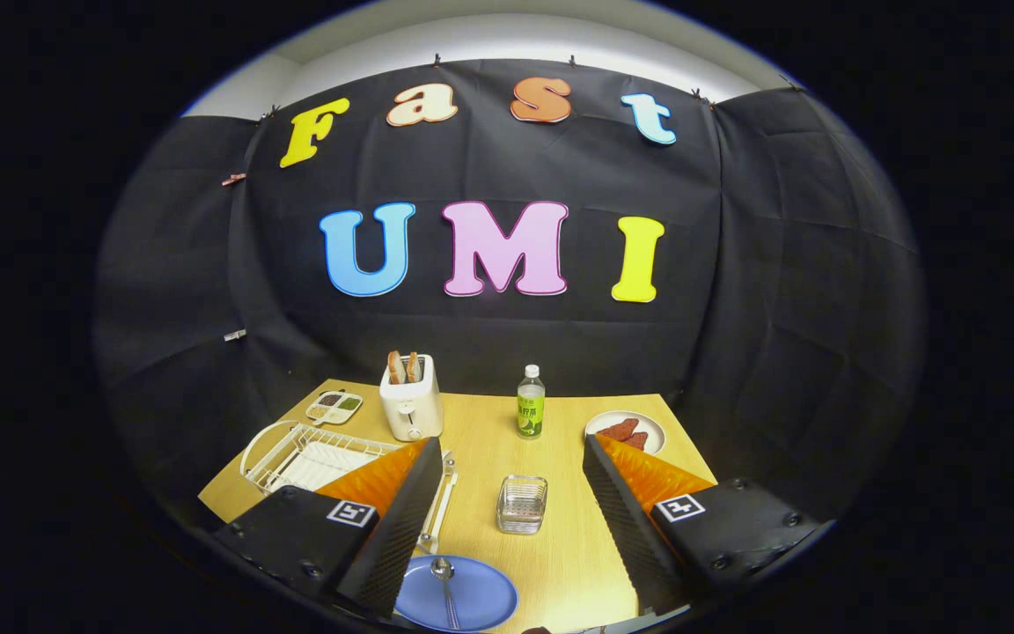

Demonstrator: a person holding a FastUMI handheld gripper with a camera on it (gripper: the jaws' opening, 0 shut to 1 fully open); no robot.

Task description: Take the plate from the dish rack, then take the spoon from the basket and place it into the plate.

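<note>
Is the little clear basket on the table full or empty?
Empty: the basket shows nothing inside, and the spoon lies on the blue plate. The gripper is open.

Spoon (446, 588) lies in blue plate (457, 596) on table, near empty wire basket (522, 504).

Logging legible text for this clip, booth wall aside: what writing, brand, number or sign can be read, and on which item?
None can be quoted.
Bottle: green label with print, too small and blurred to read.
Gripper, fingers open and holding nothing: a square black-and-white marker on each finger mount, a pattern, not words.
Toaster, plate, spoon, basket: no writing seen.
</note>
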